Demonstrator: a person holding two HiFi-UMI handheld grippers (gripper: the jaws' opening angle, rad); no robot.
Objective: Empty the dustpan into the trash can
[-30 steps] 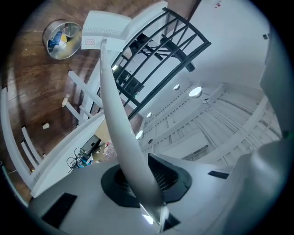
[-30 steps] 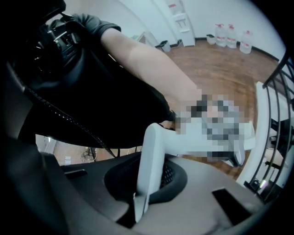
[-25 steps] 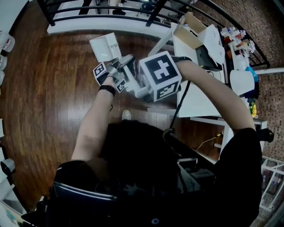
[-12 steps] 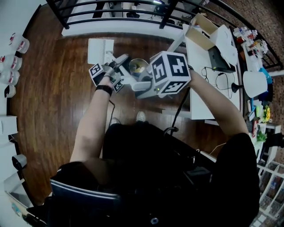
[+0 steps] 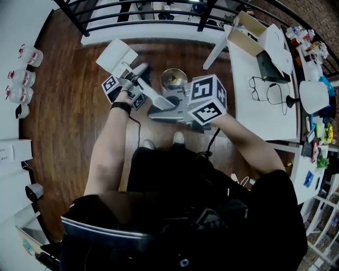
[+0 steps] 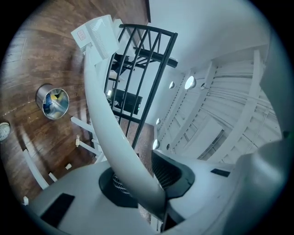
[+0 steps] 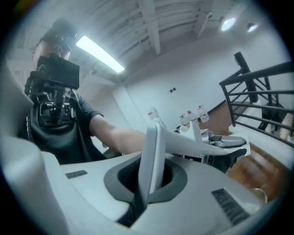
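Head view: white long-handled plastic dustpan [image 5: 117, 55] is held up left of the small round metal trash can [image 5: 174, 79], not over it. Right gripper [image 7: 148, 176] pinches the handle [image 6: 104, 119] end. Left gripper [image 6: 141, 183] jaws are opening around the handle. I can't tell whether it's been dumped.

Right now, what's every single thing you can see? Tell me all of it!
dustpan: one, white, held by its long handle, left of the trash can
trash can: one, shiny metal, on the floor, coloured bits inside
floor: one, dark brown wood
railing: one, black, far edge
table: one, white, right side
cardboard box: one, tan, open, at the table's far end
glasses: one pair, dark, on the table
containers: several, white with red marks, far left
left gripper: one, grey, jaws opening with the handle between them
right gripper: one, grey, shut on the handle's end
shoes: two, pale, on the floor
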